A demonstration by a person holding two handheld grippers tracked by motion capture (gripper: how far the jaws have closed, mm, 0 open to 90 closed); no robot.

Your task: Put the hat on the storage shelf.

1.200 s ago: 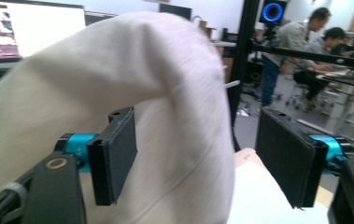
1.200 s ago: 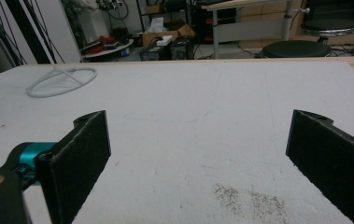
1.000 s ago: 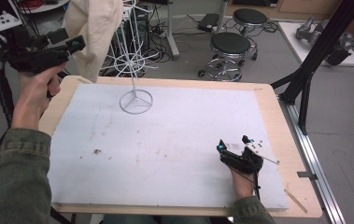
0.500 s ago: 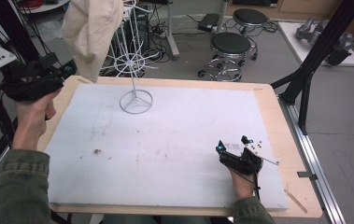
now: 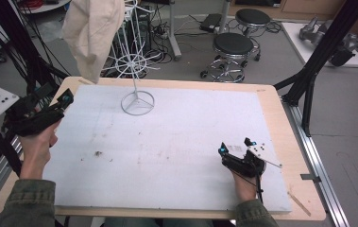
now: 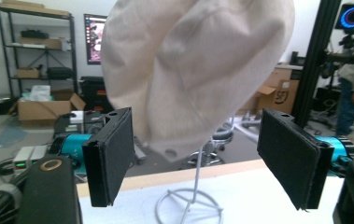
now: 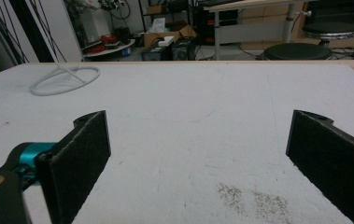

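Cream-coloured cloth, a soft fabric cap (image 5: 91, 33), hangs at the upper left of the high view, draped over the top of a white wire stand (image 5: 136, 71) whose ring base sits on the pale grey foam board (image 5: 176, 156) covering the wooden table (image 5: 280, 118). At the left edge of that view the left gripper (image 5: 56, 101) is held in a hand just off the board's left side, raised above the table and pointing toward the stand, well apart from the cap. In the left gripper view its two black padded jaws stand wide apart with nothing between them; the cap (image 6: 193, 70) shows beyond them in the upper middle of the frame, and the stand's thin pole and ring base (image 6: 188, 210) show low in the centre. Toward the lower right of the high view the right gripper (image 5: 235, 146) rests low on the board, near its front right corner, held by the other hand. In the right gripper view its jaws also stand wide apart, empty, over bare board with a patch of dark specks (image 7: 254, 198) at the lower right, and the stand's ring base (image 7: 65, 79) lies at the upper left.
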